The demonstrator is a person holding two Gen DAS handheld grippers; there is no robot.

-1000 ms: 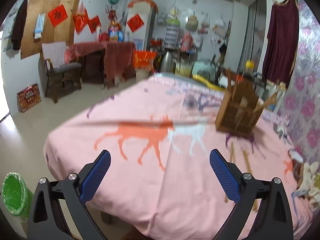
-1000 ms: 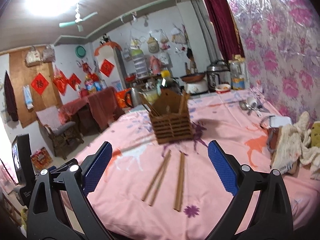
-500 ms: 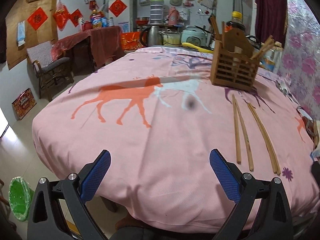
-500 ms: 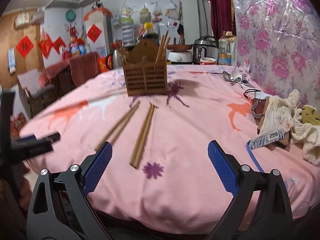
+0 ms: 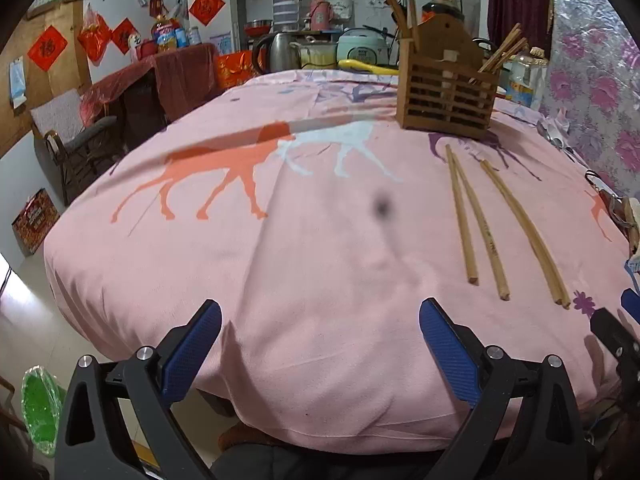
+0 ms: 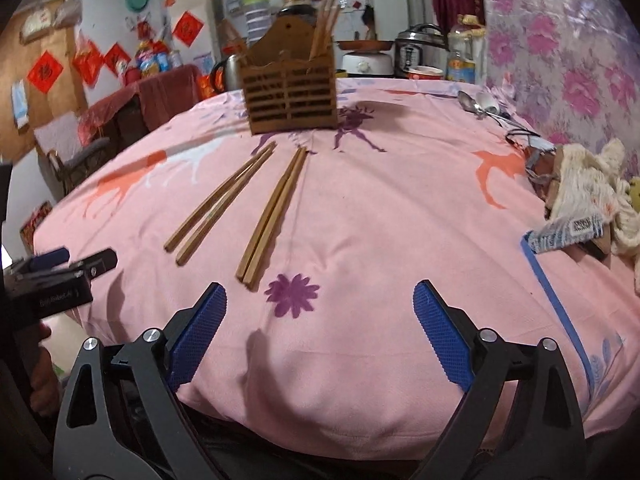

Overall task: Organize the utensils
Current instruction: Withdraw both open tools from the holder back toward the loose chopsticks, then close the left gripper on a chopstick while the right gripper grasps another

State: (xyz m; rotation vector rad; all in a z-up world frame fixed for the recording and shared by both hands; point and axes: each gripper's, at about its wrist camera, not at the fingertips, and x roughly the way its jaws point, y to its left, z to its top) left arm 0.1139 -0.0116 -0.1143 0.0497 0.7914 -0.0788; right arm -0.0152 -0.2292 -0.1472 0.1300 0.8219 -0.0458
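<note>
On the pink tablecloth (image 6: 360, 208) printed with orange, white and purple deer, four loose wooden chopsticks lie in two pairs, all pointing toward the slatted wooden utensil holder (image 6: 291, 94) standing farther back near the table's middle. The left pair of chopsticks (image 6: 222, 200) touches at its far tips and splays slightly at the near ends; the right pair of chopsticks (image 6: 274, 210) lies with its two sticks pressed side by side, the near ends just beside a purple flower print (image 6: 293, 294). The two pairs are near each other but apart. The holder already carries several chopsticks, upright and leaning in its right-hand part as the right wrist view shows it.

The right gripper (image 6: 320, 330) hovers over the near table edge, its blue-padded fingers spread wide with nothing between them, the right pair just ahead of its left finger. The left gripper (image 5: 320, 346) likewise hangs at the near edge, fingers spread wide and empty, well left of the sticks.

Along the table's right side lie metal spoons (image 6: 478, 104), a cream knitted cloth (image 6: 592, 188) and a strip of blue tape (image 6: 556, 300). Behind the table stand a rice cooker (image 6: 418, 54), a kettle (image 5: 276, 52) and a cooking-oil bottle (image 5: 442, 2); a green bin (image 5: 40, 414) sits on the floor at left.
</note>
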